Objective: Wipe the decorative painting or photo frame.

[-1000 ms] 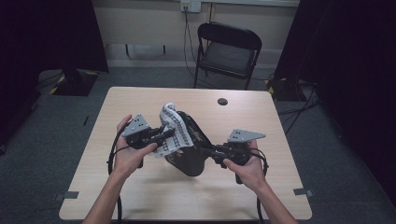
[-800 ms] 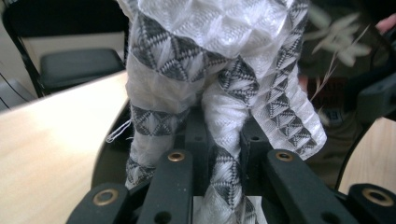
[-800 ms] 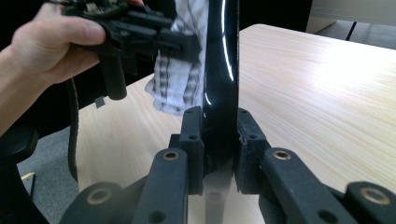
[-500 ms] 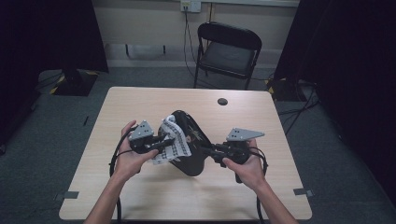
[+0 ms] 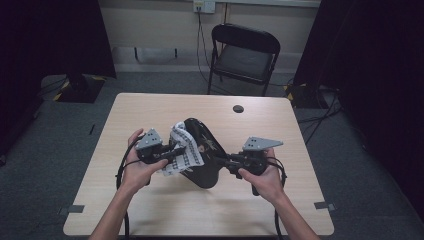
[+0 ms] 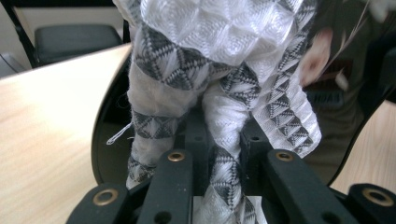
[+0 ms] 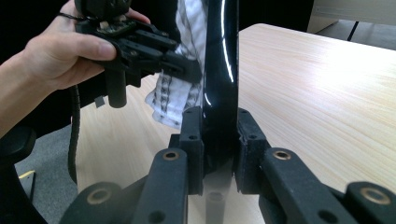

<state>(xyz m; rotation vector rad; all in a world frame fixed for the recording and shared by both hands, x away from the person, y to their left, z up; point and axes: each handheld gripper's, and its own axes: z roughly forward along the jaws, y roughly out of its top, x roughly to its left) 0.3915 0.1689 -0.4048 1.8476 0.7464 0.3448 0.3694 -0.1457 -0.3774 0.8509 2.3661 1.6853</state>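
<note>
Both tools are clamped on something: the left tool [image 5: 172,152] pinches a white cloth with grey diamond patterning [image 5: 182,150], and the right tool [image 5: 222,160] grips the edge of a glossy black plate [image 5: 202,150] between its pads.

In the left gripper view the cloth [image 6: 224,79] bunches into thick folds that run down between the two black jaws, pressed against the dark face of the plate [image 6: 109,140] behind it. In the right gripper view the plate [image 7: 222,70] stands on edge (nearly vertical from that angle), its rim squeezed between the pads, while the cloth [image 7: 180,98] hangs along its far side with the left tool [image 7: 187,70] closed on it and the left hand [image 7: 60,56] wrapped around the tool's body.

From the high view the plate is held tilted above the counter [image 5: 300,130], roughly at the middle of it and toward the person's side, with the cloth draped over its left face. The right hand [image 5: 262,177] holds its tool just right of the plate. A small dark round spot [image 5: 238,108] sits near the counter's far edge, well apart from the work, and a black folding chair [image 5: 245,55] stands beyond the counter on the grey floor.
</note>
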